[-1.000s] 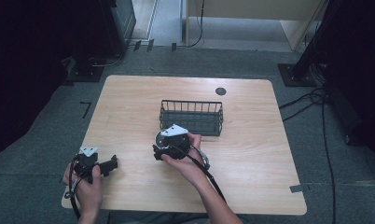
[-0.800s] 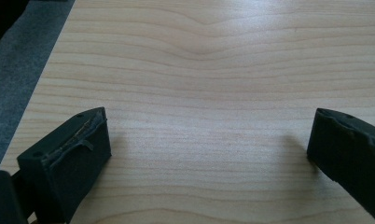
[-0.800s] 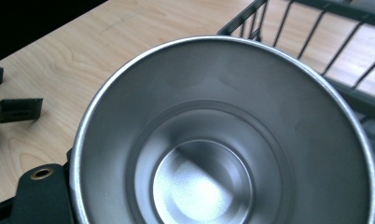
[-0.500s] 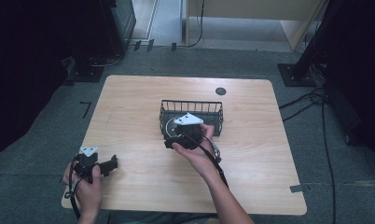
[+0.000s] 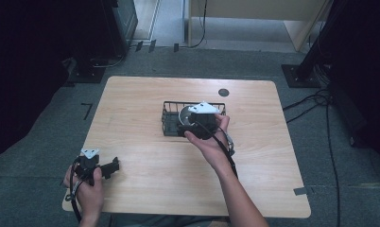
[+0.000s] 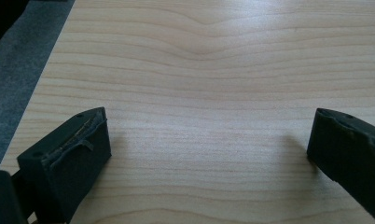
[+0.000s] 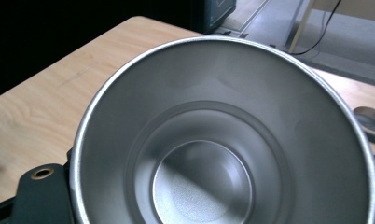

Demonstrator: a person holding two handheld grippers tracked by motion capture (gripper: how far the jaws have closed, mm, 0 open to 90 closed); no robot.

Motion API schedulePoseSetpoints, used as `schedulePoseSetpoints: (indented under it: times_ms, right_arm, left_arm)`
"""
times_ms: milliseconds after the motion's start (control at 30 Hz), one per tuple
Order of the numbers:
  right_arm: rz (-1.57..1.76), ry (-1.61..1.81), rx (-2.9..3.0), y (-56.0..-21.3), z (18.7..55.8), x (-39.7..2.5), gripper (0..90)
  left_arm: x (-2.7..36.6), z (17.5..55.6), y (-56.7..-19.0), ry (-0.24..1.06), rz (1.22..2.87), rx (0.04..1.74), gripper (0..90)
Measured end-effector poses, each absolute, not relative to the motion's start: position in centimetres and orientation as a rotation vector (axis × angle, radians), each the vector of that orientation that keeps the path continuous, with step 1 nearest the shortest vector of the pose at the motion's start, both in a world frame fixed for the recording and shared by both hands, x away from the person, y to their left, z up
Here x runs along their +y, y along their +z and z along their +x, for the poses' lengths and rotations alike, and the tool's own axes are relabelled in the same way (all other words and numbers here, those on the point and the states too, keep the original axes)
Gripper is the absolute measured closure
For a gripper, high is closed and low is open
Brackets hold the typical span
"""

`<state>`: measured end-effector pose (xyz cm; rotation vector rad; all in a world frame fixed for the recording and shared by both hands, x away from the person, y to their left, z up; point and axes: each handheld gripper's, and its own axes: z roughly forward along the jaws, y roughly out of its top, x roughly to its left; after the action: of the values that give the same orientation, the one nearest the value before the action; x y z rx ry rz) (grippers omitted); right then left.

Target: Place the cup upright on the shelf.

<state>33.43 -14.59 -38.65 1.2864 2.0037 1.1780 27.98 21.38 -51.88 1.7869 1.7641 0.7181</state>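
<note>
1. We find the right gripper (image 5: 190, 124) held over the black wire basket (image 5: 171, 130), which stands near the middle of the wooden table (image 5: 141, 94). The person's right hand (image 5: 208, 137) grasps it from the near side, and the grey three-cornered plate on top of it faces up.

2. In the high view, a round metal cup (image 5: 185, 115) sits at the front of this gripper, above the basket's interior. We cannot tell whether the cup touches the basket floor.

3. In the right gripper view, the cup (image 7: 223, 135) is seen mouth-on: a bare steel inside with a stepped wall and a flat bottom, nothing in it. Black gripper parts flank the cup at the lower left and right edges. We record the jaws as clamped on the cup.

4. The left gripper (image 5: 113, 165) rests on the table near its front left corner, well apart from the basket, with the left hand (image 5: 86, 184) around it.

5. In the left gripper view, the jaws stand wide apart with bare wood grain between them; they hold nothing. The pad (image 6: 78, 140) on the left-hand jaw is frayed along its upper edge.

6. A small dark round disc (image 5: 223, 92) lies in the tabletop beyond the basket.
</note>
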Motion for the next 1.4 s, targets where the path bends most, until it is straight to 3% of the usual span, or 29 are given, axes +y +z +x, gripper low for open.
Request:
schedulePoseSetpoints:
  times_ms: [733,1400]
  right_arm:
    - [1.419,1.144,1.815,-38.5,36.8,-18.7,18.2]
    - [1.498,0.992,1.826,-42.5,39.4,-19.8,18.1]
  left_arm:
    - [21.4,28.0,-51.9,0.720,1.788,1.764,0.0]
    - [21.4,28.0,-51.9,0.719,1.789,1.763,0.0]
